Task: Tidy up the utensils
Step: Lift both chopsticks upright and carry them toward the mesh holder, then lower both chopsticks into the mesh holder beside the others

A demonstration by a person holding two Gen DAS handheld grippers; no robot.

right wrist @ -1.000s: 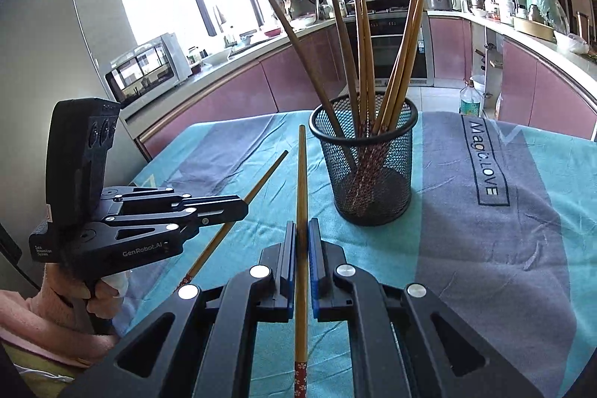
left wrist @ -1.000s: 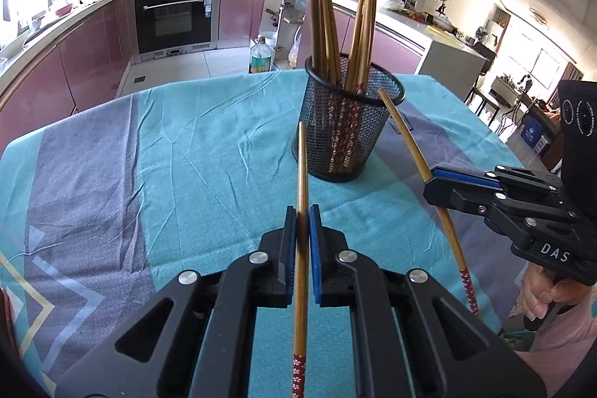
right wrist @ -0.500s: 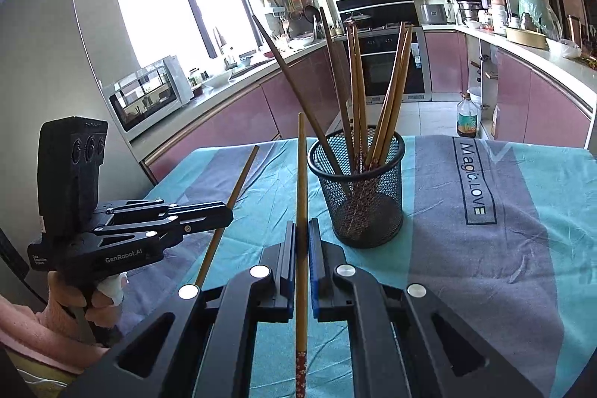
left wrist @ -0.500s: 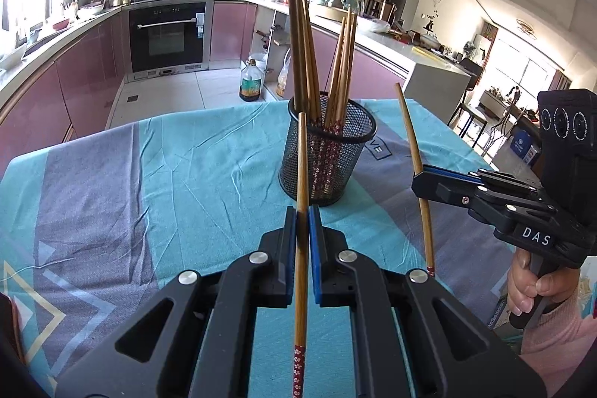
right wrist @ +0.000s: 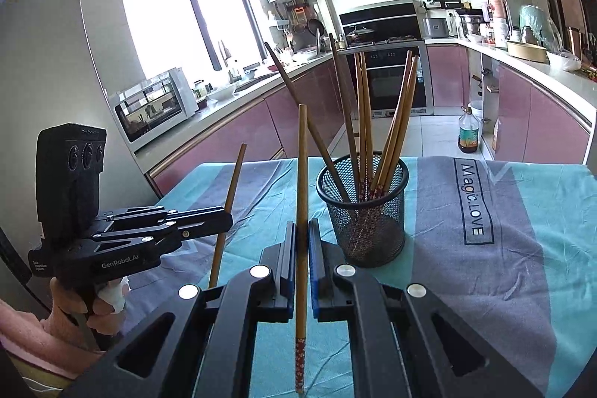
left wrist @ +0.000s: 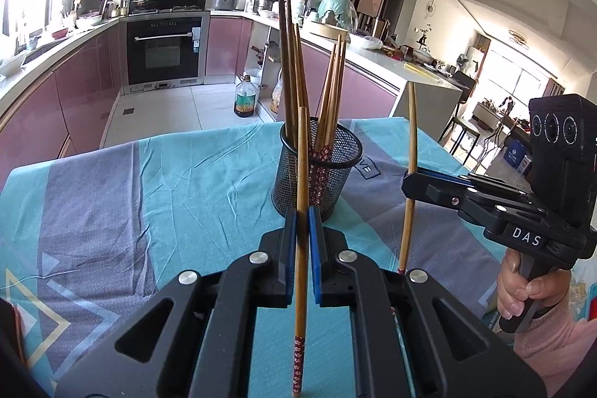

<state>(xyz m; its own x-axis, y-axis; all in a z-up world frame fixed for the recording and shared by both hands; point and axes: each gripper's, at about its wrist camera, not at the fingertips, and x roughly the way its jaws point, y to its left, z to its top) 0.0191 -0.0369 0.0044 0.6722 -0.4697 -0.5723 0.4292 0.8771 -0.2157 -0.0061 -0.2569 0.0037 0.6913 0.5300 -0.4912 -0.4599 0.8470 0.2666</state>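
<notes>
In a kitchen, two black hand-held grippers with blue pads were raised over a table covered in a teal and grey patterned tablecloth [left wrist: 156, 181]. The left gripper [left wrist: 303, 222] had its jaws clamped tight on a single light bamboo chopstick with a red flowered end [left wrist: 301, 286], gripped partway along its shaft, the plain tip pointing away toward the far side of the table and the red end hanging back under the gripper body. The right gripper [right wrist: 303, 237] was closed in the same way on a second bamboo chopstick of the same kind [right wrist: 300, 267], its tip tilted up and away. Each chopstick was held clear of the cloth. Just beyond both tips stood a round black wire-mesh holder [right wrist: 362, 211], upright on the cloth and already bristling with dark and light wooden chopsticks [right wrist: 391, 137] leaning against its rim. From the left camera, the right gripper appeared at the right edge, with a hand [left wrist: 522, 290] in a pink sleeve on its handle
</notes>
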